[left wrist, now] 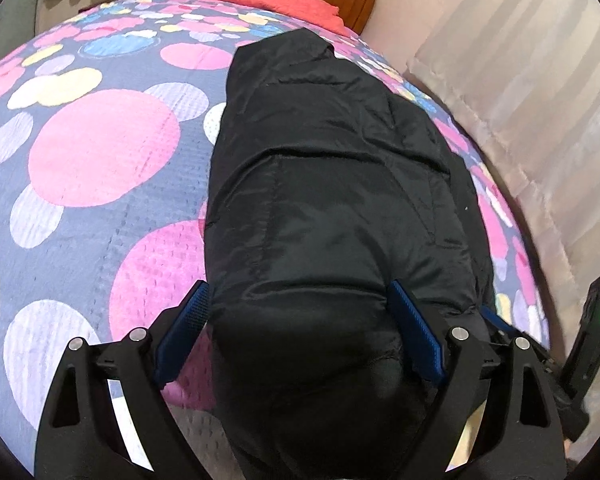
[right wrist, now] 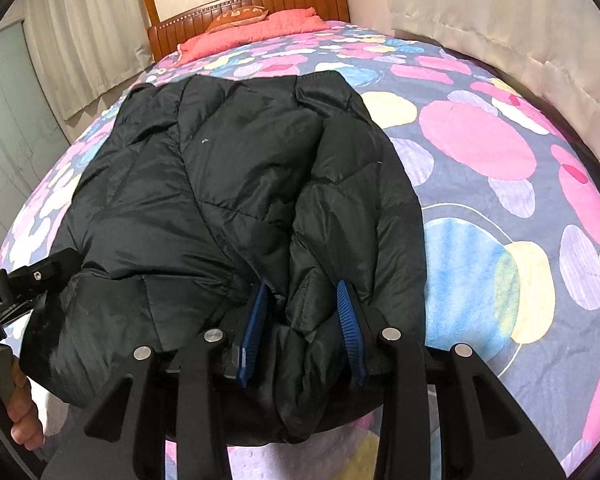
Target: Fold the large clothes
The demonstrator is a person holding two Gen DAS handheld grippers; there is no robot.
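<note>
A black puffer jacket (left wrist: 332, 184) lies lengthwise on a bed, its near end hanging over the foot edge. My left gripper (left wrist: 300, 292) is open, its blue pads (left wrist: 188, 320) on either side of the jacket's near end. In the right wrist view the same jacket (right wrist: 228, 184) lies with a sleeve or side folded over its right half. My right gripper (right wrist: 302, 292) has its blue pads (right wrist: 350, 320) pressed on a thick fold of the jacket's near edge. The left gripper's body (right wrist: 16, 292) shows at the left edge there.
The bed cover (left wrist: 100, 152) is grey with large pink, yellow and blue circles. A red pillow (right wrist: 256, 28) and a wooden headboard (right wrist: 284, 0) are at the far end. Curtains (left wrist: 520, 80) hang close along one side of the bed.
</note>
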